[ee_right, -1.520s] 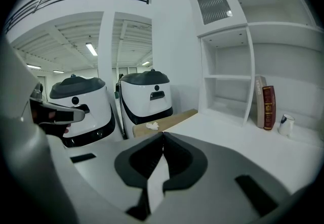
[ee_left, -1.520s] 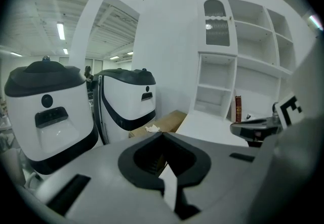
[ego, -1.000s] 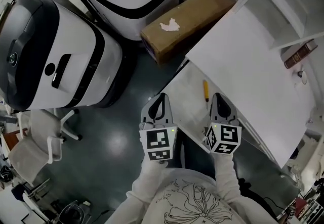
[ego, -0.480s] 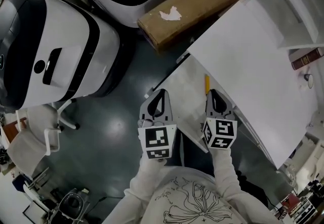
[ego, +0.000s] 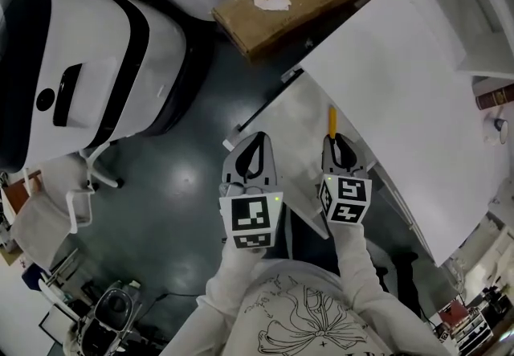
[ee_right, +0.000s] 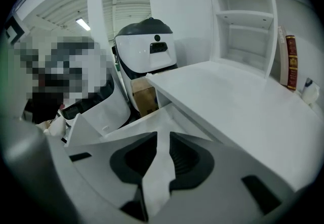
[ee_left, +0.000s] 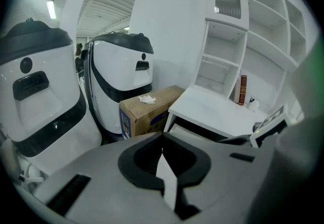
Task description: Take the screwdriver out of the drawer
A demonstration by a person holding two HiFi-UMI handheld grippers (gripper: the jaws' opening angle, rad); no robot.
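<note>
A screwdriver with a yellow handle (ego: pixel 331 121) lies in the open white drawer (ego: pixel 285 125) under the desk. Just short of that handle, my right gripper (ego: pixel 336 138) hangs over the drawer and points down into it. Its jaws are opening, and in the right gripper view only the drawer floor shows in the narrow gap of the right gripper (ee_right: pixel 163 138); the screwdriver is hidden there. My left gripper (ego: pixel 257 141) is over the drawer's outer left corner, above the dark floor. In its own view the left gripper (ee_left: pixel 162 137) has its tips together and holds nothing.
The white desk top (ego: pixel 401 81) overhangs the drawer on the right, with shelves and a red book (ego: pixel 494 96) behind. A cardboard box (ego: pixel 297 1) stands on the floor beyond the drawer. Large white-and-black machines (ego: pixel 88 57) fill the left, and a white chair (ego: pixel 48 226) is at the lower left.
Both grippers have sunk toward the drawer. The right one has come close to the screwdriver's handle, and its jaws have parted from shut.
</note>
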